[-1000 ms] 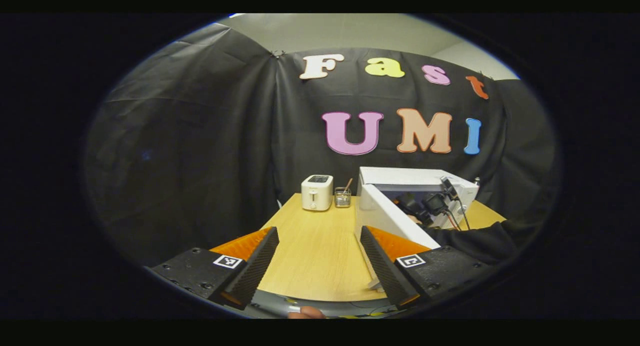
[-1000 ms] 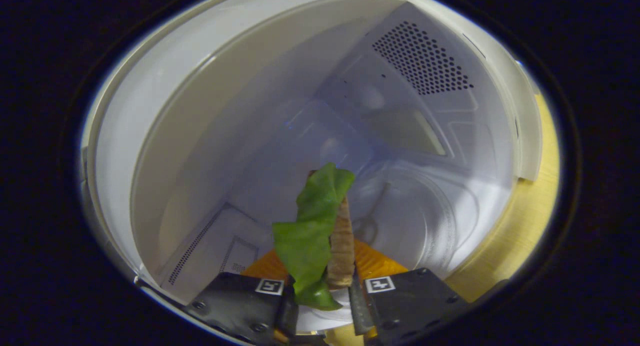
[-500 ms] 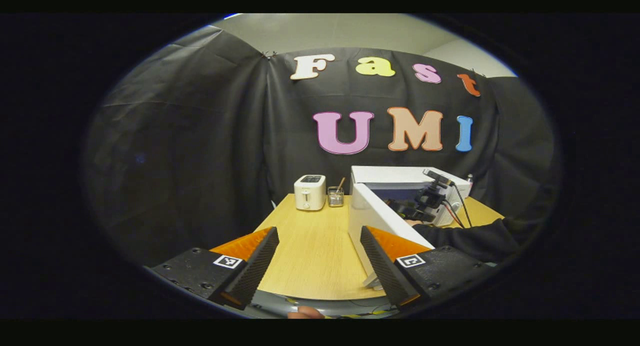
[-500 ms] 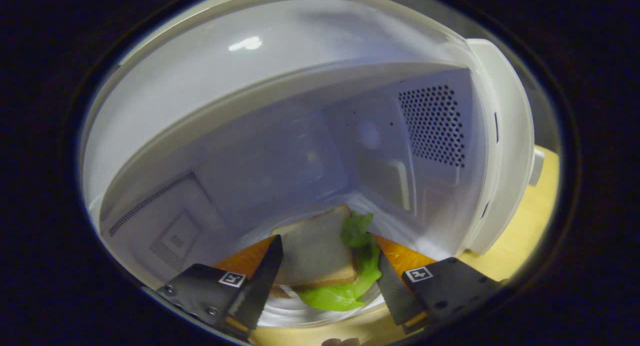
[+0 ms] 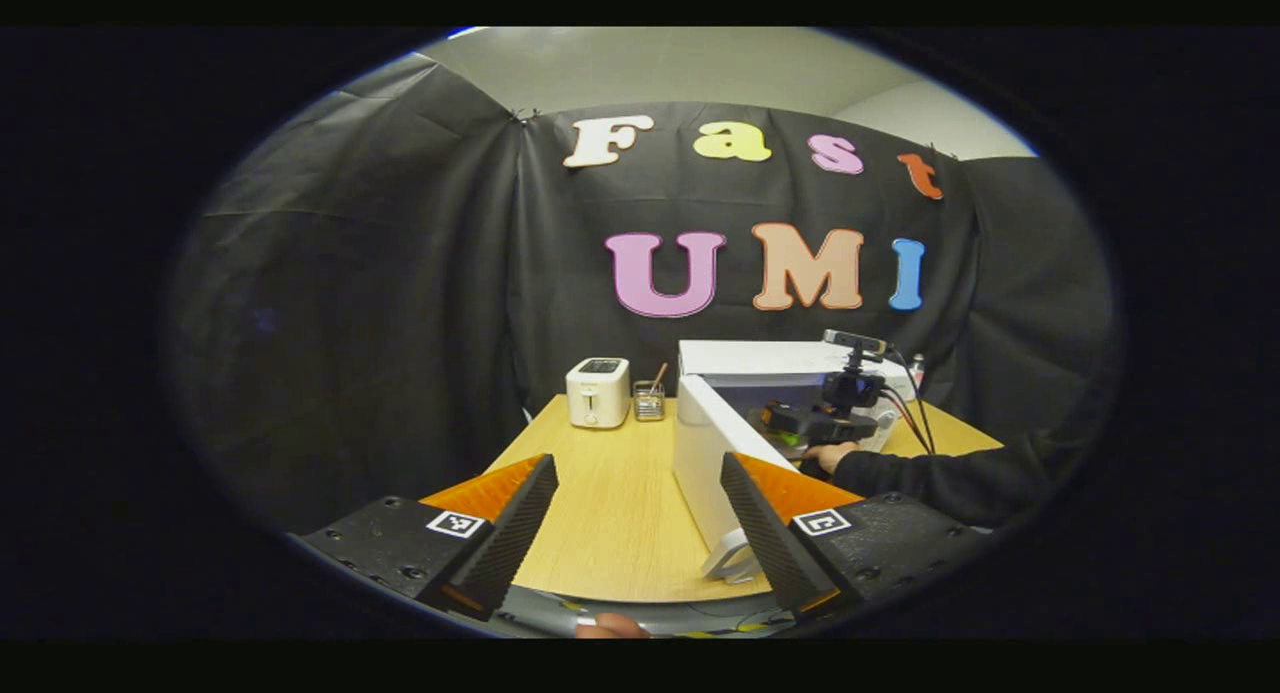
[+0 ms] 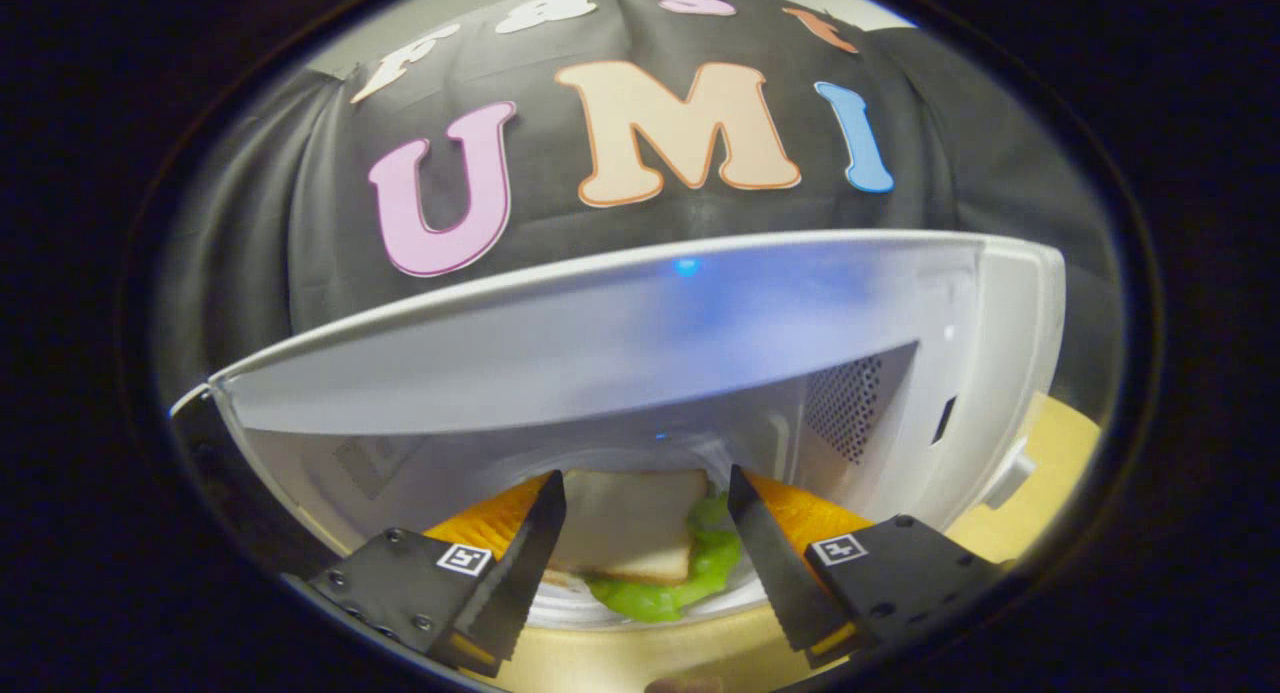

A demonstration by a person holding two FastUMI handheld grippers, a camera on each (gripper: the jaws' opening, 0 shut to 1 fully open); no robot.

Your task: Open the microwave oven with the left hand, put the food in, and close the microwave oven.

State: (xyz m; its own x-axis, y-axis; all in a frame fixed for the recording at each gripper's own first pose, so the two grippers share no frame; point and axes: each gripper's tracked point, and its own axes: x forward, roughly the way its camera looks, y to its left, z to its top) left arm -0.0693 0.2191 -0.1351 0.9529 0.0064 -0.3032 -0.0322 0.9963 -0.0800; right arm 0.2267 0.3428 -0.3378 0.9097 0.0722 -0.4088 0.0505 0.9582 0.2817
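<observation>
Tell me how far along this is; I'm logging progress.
Done: the microwave door stands open and the sandwich lies inside the microwave. In hand: the right claw is open, at the opening. Left: shutting the door; the left claw is open, holding nothing.

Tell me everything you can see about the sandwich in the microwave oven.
The sandwich lies flat inside the open microwave oven, on its pale round turntable. On top is a slice of light bread with a browner crust; green lettuce sticks out at the right and front. The right gripper is open around it, its fingers apart from it.
</observation>
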